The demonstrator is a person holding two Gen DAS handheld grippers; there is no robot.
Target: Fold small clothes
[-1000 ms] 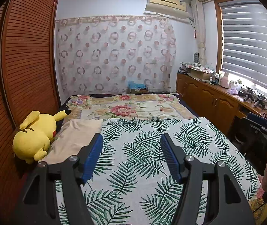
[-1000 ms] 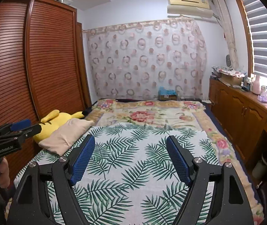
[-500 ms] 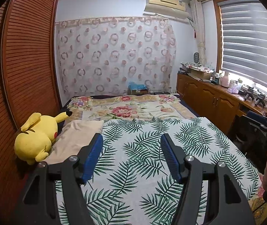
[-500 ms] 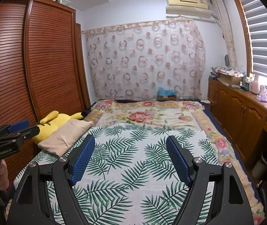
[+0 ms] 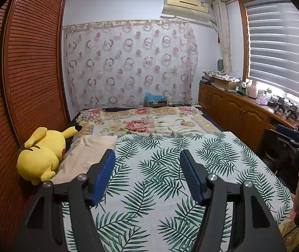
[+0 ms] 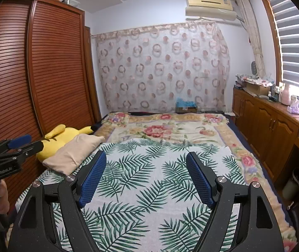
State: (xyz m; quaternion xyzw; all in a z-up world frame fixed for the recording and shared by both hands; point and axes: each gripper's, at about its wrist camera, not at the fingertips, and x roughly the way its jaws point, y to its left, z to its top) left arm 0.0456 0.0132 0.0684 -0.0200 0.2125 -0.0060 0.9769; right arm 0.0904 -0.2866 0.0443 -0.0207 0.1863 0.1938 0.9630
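Observation:
My left gripper (image 5: 147, 157) is open and empty, held above the near part of a bed covered by a palm-leaf sheet (image 5: 170, 168). My right gripper (image 6: 146, 157) is also open and empty above the same palm-leaf sheet (image 6: 149, 178). The left gripper also shows at the left edge of the right wrist view (image 6: 21, 142), the right gripper at the right edge of the left wrist view (image 5: 296, 138). No small garment shows in either view.
A yellow plush toy (image 5: 42, 153) and a beige pillow (image 5: 86, 153) lie at the bed's left side by the wooden wardrobe (image 5: 23, 73). A floral blanket (image 5: 145, 121) covers the far bed. Wooden cabinets (image 5: 233, 113) with clutter line the right wall.
Both views have tilted up very slightly. The grippers stay open and empty.

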